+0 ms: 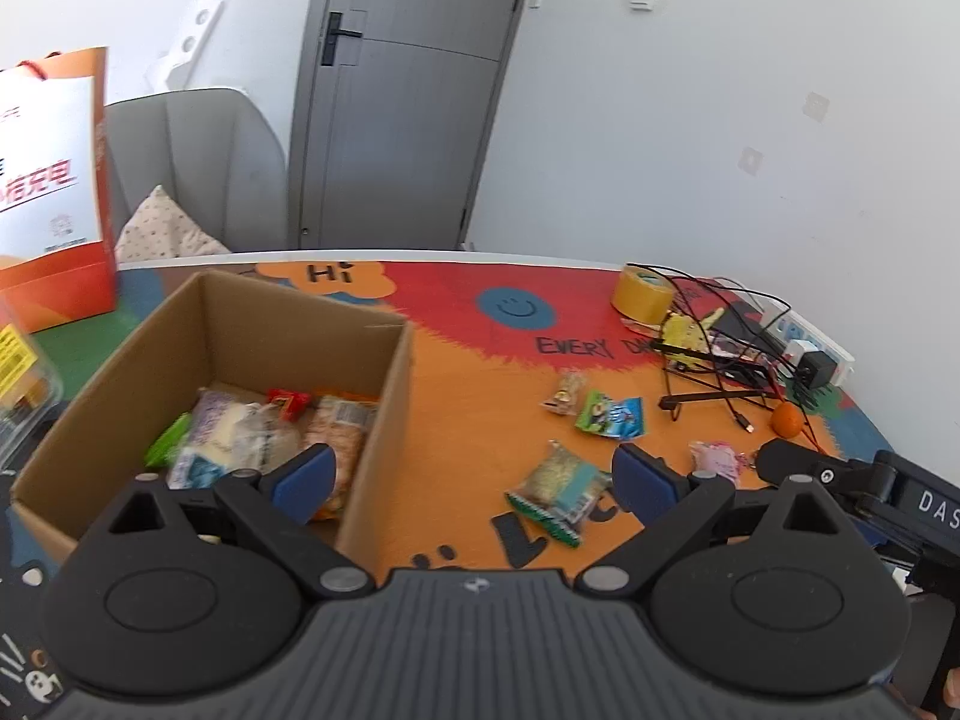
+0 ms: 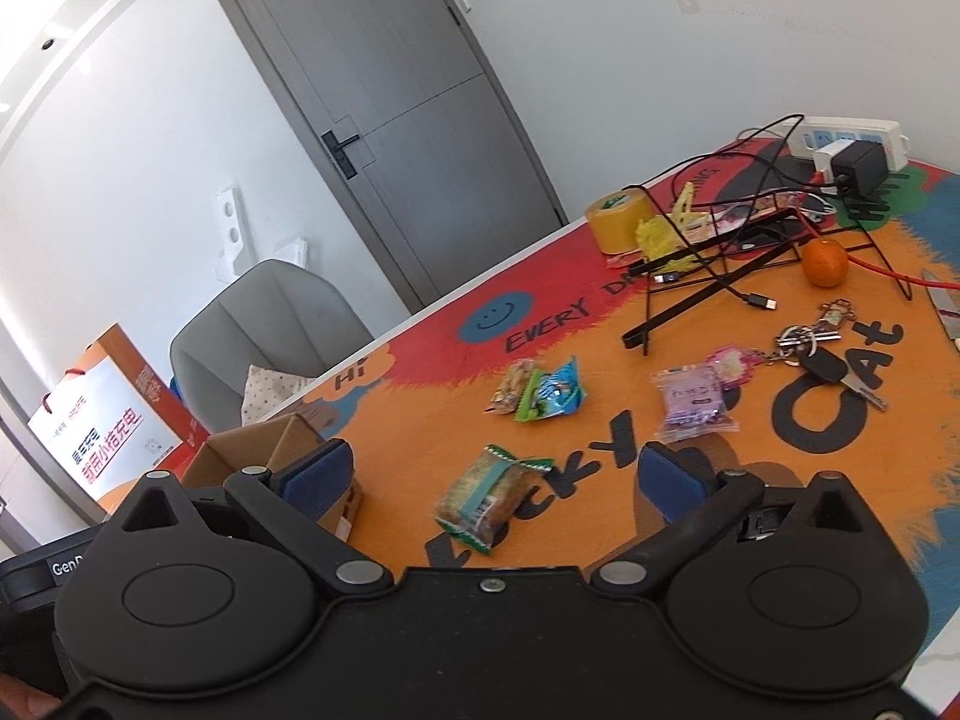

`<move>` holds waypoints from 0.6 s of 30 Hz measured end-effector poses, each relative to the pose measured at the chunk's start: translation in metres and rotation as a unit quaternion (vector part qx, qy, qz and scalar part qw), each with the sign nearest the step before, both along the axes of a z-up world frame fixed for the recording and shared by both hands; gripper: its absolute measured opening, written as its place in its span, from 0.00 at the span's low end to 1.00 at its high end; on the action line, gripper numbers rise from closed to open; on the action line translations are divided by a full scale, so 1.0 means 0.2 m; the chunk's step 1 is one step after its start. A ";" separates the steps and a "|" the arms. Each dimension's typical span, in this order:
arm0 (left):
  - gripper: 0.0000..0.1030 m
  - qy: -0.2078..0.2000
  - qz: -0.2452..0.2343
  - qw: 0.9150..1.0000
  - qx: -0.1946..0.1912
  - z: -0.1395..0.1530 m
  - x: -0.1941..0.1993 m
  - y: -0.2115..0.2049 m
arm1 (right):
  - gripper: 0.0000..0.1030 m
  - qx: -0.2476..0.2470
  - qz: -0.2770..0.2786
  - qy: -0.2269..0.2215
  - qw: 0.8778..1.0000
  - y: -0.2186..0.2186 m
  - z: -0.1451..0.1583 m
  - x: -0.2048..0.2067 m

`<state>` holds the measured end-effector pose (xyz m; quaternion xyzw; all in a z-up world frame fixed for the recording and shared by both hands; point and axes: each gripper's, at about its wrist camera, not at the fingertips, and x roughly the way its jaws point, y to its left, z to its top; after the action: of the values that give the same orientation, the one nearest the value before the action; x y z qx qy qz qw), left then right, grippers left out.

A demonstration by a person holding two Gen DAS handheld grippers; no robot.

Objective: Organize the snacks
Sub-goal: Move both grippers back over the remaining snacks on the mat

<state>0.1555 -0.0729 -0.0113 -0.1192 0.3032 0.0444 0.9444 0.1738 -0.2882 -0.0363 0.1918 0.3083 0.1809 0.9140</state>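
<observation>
An open cardboard box (image 1: pixel 384 396) holds several snack packets (image 1: pixel 240 432) on the colourful table mat. My left gripper (image 1: pixel 474 480) is open and empty, above the box's right wall. Loose snacks lie to its right: a green-edged cracker pack (image 1: pixel 555 492), a blue-green packet (image 1: pixel 612 414) and a small nut bar (image 1: pixel 567 393). My right gripper (image 2: pixel 492 480) is open and empty, just above the cracker pack (image 2: pixel 489 495). Beyond it lie the blue-green packet (image 2: pixel 549 396), the nut bar (image 2: pixel 513 387) and a purple candy pack (image 2: pixel 696 405). The box corner (image 2: pixel 282 450) shows at left.
A tape roll (image 2: pixel 618 216), tangled cables and a black wire stand (image 2: pixel 720 264), a power strip (image 2: pixel 852 141), an orange (image 2: pixel 825 261), keys (image 2: pixel 822 354) and a knife (image 2: pixel 945 312) lie at the right. An orange paper bag (image 1: pixel 54 192) and grey chair (image 1: pixel 198 162) stand at left.
</observation>
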 end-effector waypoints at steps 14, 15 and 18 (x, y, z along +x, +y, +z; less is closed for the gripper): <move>0.95 0.016 -0.019 1.000 -0.003 -0.08 0.18 -0.14 | 1.00 0.000 -0.043 0.016 0.999 -0.13 -0.08 0.10; 0.95 0.018 -0.020 1.000 -0.001 -0.09 0.19 -0.14 | 1.00 0.001 -0.046 0.018 0.999 -0.13 -0.09 0.11; 0.95 0.022 -0.025 0.999 0.005 -0.11 0.23 -0.17 | 1.00 -0.001 -0.051 0.022 0.998 -0.14 -0.12 0.13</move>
<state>0.2013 -0.1060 -0.0336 -0.1059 0.3263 0.0253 0.9390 0.1991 -0.3166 -0.0596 0.2105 0.3186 0.1295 0.9151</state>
